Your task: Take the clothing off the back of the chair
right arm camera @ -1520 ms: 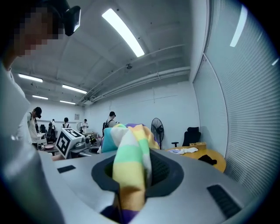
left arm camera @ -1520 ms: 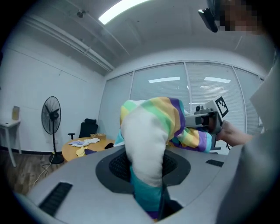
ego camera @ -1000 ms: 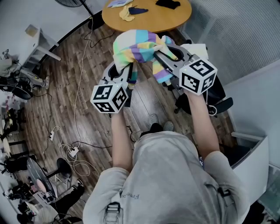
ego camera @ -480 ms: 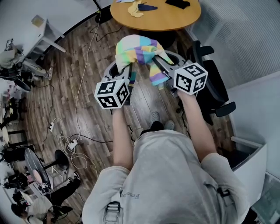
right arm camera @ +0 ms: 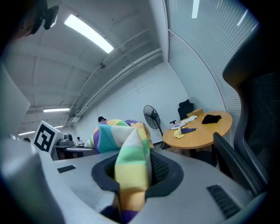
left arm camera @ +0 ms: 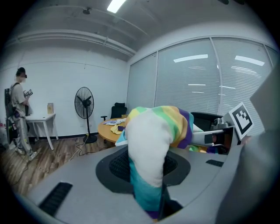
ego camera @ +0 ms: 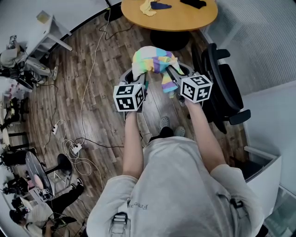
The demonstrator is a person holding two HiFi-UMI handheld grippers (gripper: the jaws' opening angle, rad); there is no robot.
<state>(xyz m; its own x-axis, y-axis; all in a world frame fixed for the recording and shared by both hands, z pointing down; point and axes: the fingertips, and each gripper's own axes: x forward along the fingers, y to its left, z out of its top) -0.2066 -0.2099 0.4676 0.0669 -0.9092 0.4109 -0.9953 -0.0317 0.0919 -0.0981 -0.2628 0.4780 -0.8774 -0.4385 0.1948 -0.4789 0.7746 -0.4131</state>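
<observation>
Floor: dark wood planks of the floor (ego camera: 92,69) ran under everything we saw from the head view, with loose cables (ego camera: 76,152) trailing to our left.
Counter: a round wooden counter (ego camera: 185,21) stood ahead of us, carrying a few small cloth items (ego camera: 155,6).
Chair: a black office chair (ego camera: 226,88) stood at our right, just beside the right gripper (ego camera: 169,74). Its back looked bare, with no fabric on it.
Clothing: the pastel striped clothing (ego camera: 155,60) hung bunched in the air between both grippers, over the floor, touching neither chair nor counter.
Left gripper: the left gripper (ego camera: 141,79) had its fingers (left arm camera: 87,175) drawn narrow, pinching a white and teal fold.
Right gripper: its fingers (right arm camera: 188,183) were likewise narrow, clamped on a yellow and green striped fold.
Progress: we judged the lift off the chair back done. Only setting the clothing down somewhere seemed left, and nothing showed where.
</observation>
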